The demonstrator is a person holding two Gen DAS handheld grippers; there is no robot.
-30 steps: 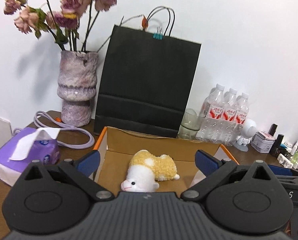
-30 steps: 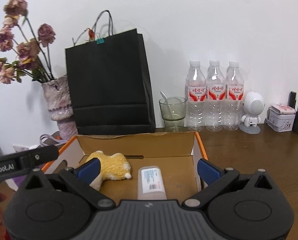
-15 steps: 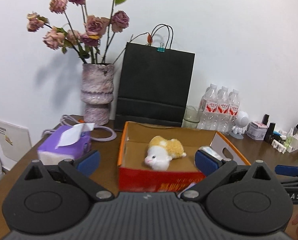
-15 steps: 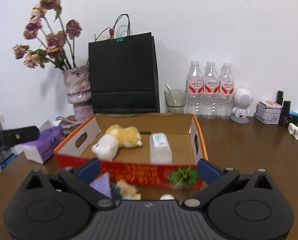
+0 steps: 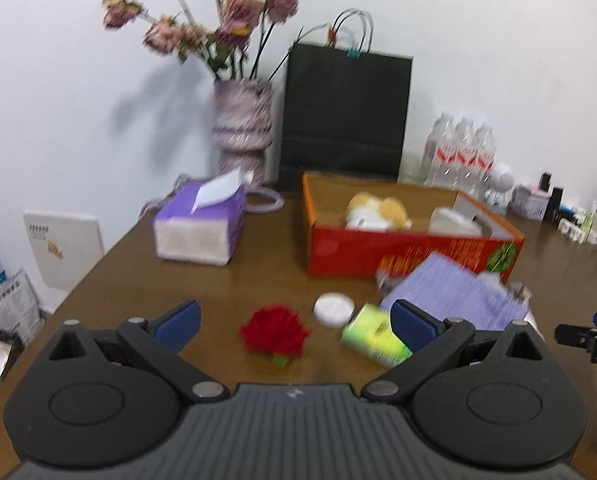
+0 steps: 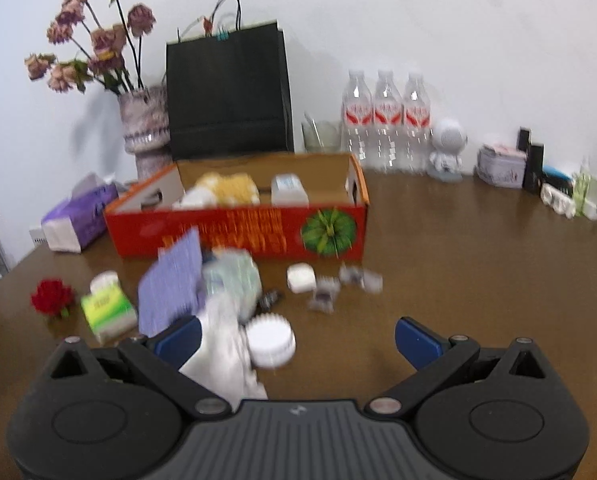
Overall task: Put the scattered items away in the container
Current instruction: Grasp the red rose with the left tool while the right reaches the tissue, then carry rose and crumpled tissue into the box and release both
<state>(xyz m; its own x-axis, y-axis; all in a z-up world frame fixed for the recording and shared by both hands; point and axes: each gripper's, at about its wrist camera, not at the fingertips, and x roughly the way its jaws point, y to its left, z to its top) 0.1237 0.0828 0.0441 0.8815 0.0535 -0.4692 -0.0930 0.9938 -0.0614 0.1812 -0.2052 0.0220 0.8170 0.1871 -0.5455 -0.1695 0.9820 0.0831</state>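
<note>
The red cardboard box (image 5: 410, 252) (image 6: 234, 232) holds a yellow-white plush toy (image 5: 378, 210) and a white pack (image 6: 288, 190). In front of it lie a red fabric rose (image 5: 274, 332) (image 6: 52, 296), a white round lid (image 5: 333, 309), a green pack (image 5: 374, 336) (image 6: 106, 312), a purple notebook (image 5: 454, 296) (image 6: 172, 284), a white jar (image 6: 270, 340), a white case (image 6: 300, 276) and binder clips (image 6: 350, 280). My left gripper (image 5: 294, 320) is open and empty above the rose. My right gripper (image 6: 298, 336) is open and empty, near the jar.
A purple tissue pack (image 5: 200, 220), a vase of dried flowers (image 5: 242, 128), a black paper bag (image 5: 344, 116), water bottles (image 6: 384, 120), a glass (image 6: 320, 136) and small desk items (image 6: 502, 164) stand around the box. The table's left edge (image 5: 98, 264) is near.
Both grippers have pulled back from above the box toward the table's front. The scattered items in front of the box have come into view.
</note>
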